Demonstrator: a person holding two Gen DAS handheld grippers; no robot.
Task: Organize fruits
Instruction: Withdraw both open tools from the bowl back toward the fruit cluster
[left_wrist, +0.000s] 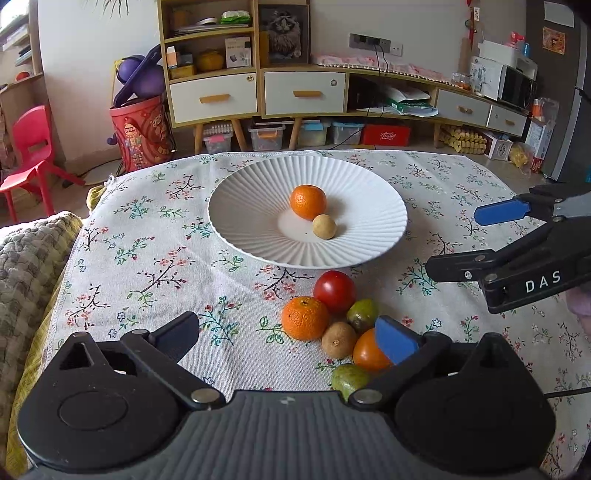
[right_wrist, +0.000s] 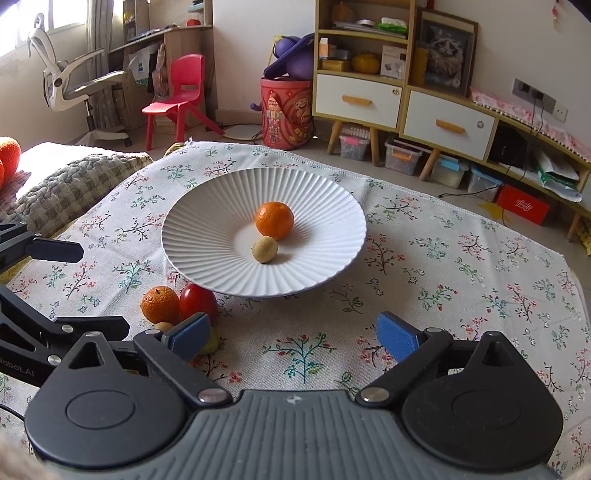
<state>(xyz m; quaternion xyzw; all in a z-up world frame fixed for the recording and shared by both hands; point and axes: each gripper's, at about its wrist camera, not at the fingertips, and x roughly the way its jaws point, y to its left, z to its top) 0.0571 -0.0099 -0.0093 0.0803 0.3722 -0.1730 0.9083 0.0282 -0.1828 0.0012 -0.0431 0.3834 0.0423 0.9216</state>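
A white ribbed plate (left_wrist: 255, 206) (right_wrist: 207, 221) sits on the floral tablecloth and holds a mandarin (left_wrist: 308, 201) (right_wrist: 274, 220) and a small tan fruit (left_wrist: 324, 226) (right_wrist: 264, 249). In front of the plate lies a cluster: a second mandarin (left_wrist: 304, 317) (right_wrist: 160, 304), a red tomato (left_wrist: 334, 291) (right_wrist: 198, 301), a kiwi (left_wrist: 338, 339), a green fruit (left_wrist: 362, 314), an orange tomato (left_wrist: 367, 350) and another green fruit (left_wrist: 349, 380). My left gripper (left_wrist: 291, 336) is open, just before the cluster. My right gripper (right_wrist: 291, 332) is open and empty over bare cloth; it also shows in the left wrist view (left_wrist: 465, 240).
A knitted cushion (left_wrist: 29, 266) (right_wrist: 74, 177) lies at the table's left edge. Beyond the table stand a wooden cabinet (left_wrist: 258, 92), a red bucket (left_wrist: 142, 129) and a red chair (left_wrist: 31, 151).
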